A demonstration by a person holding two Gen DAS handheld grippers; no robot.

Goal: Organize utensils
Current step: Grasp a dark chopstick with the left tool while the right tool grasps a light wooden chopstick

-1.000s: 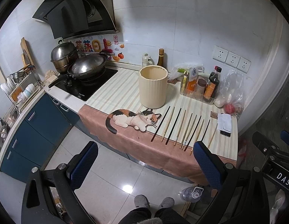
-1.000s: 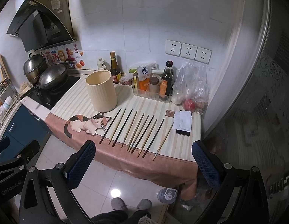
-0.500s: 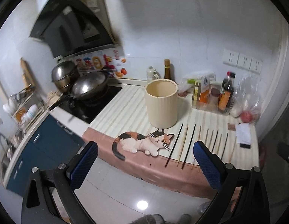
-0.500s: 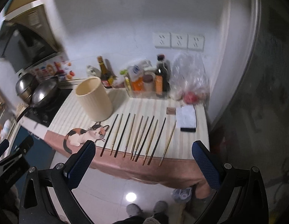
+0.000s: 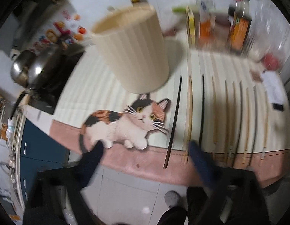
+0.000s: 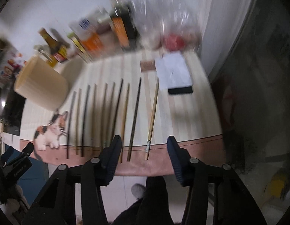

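**Both grippers closing above the row of chopsticks**

Taking the cream holder as the landmark – it is standing upright on the striped mat, just behind the printed cat. To its right, the chopsticks are lying side by side in a row, dark and pale ones mixed, well apart from the bottles at the back wall.

The left gripper is hanging over the mat's front edge, right of and in front of the holder; its jaws are narrowing, with the near ends of the first two sticks between them, the pads pressing on nothing.

The right gripper is hovering farther right of the holder – its jaws are also narrowing, framing the near ends of a dark chopstick and a pale chopstick, gripping neither
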